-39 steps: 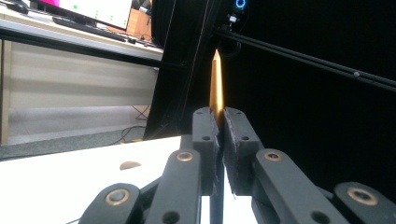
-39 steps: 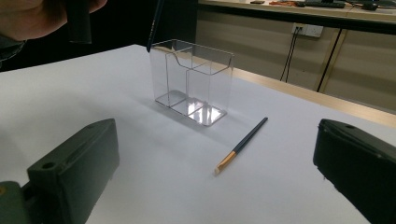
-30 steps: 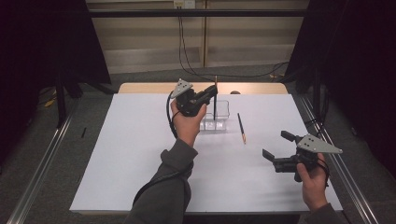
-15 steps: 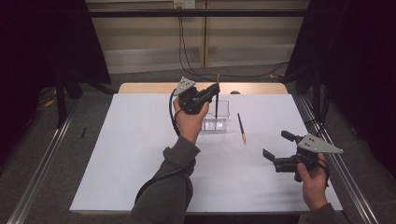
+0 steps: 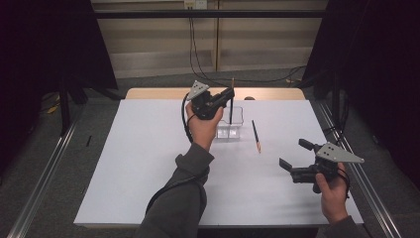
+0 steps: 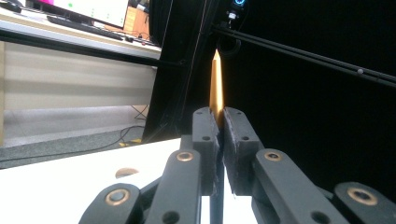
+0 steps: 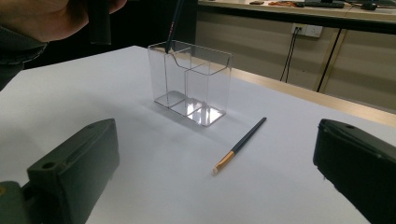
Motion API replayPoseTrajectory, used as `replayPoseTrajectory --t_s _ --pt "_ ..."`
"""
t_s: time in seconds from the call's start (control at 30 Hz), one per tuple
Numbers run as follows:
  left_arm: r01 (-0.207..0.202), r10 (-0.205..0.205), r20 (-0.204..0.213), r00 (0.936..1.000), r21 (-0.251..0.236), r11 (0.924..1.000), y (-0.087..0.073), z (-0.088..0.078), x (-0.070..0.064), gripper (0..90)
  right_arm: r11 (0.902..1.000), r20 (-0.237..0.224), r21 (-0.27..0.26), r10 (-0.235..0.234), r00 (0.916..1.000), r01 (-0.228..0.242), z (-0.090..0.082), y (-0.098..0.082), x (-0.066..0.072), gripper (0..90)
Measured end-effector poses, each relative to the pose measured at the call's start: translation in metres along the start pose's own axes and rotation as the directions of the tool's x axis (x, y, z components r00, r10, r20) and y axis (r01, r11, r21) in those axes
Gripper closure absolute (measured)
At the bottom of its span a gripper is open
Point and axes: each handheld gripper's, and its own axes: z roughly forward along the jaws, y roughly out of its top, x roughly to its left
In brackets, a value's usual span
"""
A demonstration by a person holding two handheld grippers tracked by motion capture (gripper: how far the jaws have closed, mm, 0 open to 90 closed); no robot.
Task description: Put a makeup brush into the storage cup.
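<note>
**Pencil held upright over the clear holder**

White paper covers your table (image 5: 124, 163), matte and flat. Near its far edge stands a clear plastic holder (image 7: 196, 81), boxy, split into compartments. Your left gripper (image 5: 229, 95) pinches a gold-tipped pencil (image 6: 215, 84) upright, its dark lower end at the holder's rim. Your right gripper (image 5: 294, 154) gapes empty near the right edge. Between them lies a second pencil (image 7: 240, 144), its tip hard to make out.

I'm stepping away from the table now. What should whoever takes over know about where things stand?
Left tool: shut on a pencil, held upright with its lower end at the rim of the clear holder.
Right tool: open, holding nothing, near the table's right edge.
Second pencil: flat on the white table, right of the holder.
Done: first pencil picked up.
Left: drop it in, then fetch the second.
</note>
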Motion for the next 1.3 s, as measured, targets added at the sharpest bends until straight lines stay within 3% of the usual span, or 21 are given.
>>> replayPoseTrajectory --t_s 0.03,0.2,0.23,0.27,0.37,0.57,0.6,0.67,0.73,0.83,0.87,0.9,1.0,1.03,1.3 --pt "-0.031 0.031 0.003 0.9995 0.023 0.9993 0.001 -0.001 0.002 84.1 1.0 0.002 0.0 0.002 1.0 -0.002 0.0 0.0 0.0 0.0" --pt "-0.019 0.019 0.001 0.9998 0.017 0.9997 0.0 0.002 0.002 84.1 1.0 0.005 0.001 0.002 1.0 -0.002 -0.001 0.0 -0.001 0.0" --pt "-0.039 0.039 0.009 0.9992 0.035 0.9986 0.0 0.001 0.003 84.1 1.0 0.003 0.002 -0.002 1.0 0.002 -0.001 0.0 -0.001 0.0" --pt "-0.004 0.004 -0.001 1.0 0.006 1.0 -0.001 0.004 0.002 84.1 1.0 0.004 0.003 -0.003 1.0 0.003 -0.001 0.0 -0.001 0.0" --pt "-0.037 0.037 0.007 0.9993 0.032 0.9988 -0.002 0.003 0.004 84.1 1.0 -0.001 0.003 0.002 1.0 -0.002 0.0 -0.001 -0.001 0.0" --pt "-0.002 0.002 -0.006 1.0 0.005 1.0 -0.003 0.008 0.004 84.1 1.0 -0.001 0.005 0.0 1.0 0.0 0.0 0.0 -0.001 0.0" --pt "-0.036 0.036 0.001 0.9994 0.032 0.9989 -0.002 0.007 0.007 84.1 1.0 -0.001 0.004 -0.002 1.0 0.002 0.0 0.0 -0.001 0.0" --pt "-0.019 0.019 -0.005 0.9998 0.02 0.9996 -0.003 0.009 0.007 84.1 1.0 0.002 0.004 -0.002 1.0 0.002 -0.001 0.0 -0.001 0.0" --pt "-0.036 0.036 -0.005 0.9993 0.033 0.9988 -0.003 0.009 0.009 84.1 1.0 -0.001 0.001 -0.001 1.0 0.001 -0.001 0.0 -0.001 0.0" --pt "-0.02 0.02 -0.005 0.9998 0.021 0.9996 -0.004 0.011 0.01 84.1 1.0 0.004 0.004 0.001 1.0 -0.001 -0.001 -0.001 -0.001 0.0" --pt "-0.035 0.035 -0.001 0.9994 0.035 0.9988 -0.004 0.01 0.011 84.1 1.0 0.006 0.003 -0.002 1.0 0.002 -0.001 -0.001 -0.002 0.0" --pt "-0.005 0.005 -0.014 0.9999 0.011 0.9999 -0.004 0.012 0.011 84.1 1.0 0.005 0.003 -0.001 1.0 0.001 -0.001 -0.001 -0.002 0.0" --pt "-0.01 0.011 -0.021 0.9997 0.017 0.9998 -0.005 0.012 0.014 84.1 1.0 0.002 0.004 0.002 1.0 -0.002 -0.001 -0.001 -0.002 0.0" --pt "-0.028 0.029 -0.006 0.9996 0.034 0.999 -0.005 0.011 0.015 84.1 1.0 0.003 0.004 0.001 1.0 -0.001 -0.001 -0.001 -0.002 0.0" --pt "-0.02 0.021 -0.028 0.9994 0.032 0.9993 -0.007 0.014 0.019 84.1 1.0 0.001 0.005 -0.002 1.0 0.002 0.0 -0.001 -0.001 0.0"
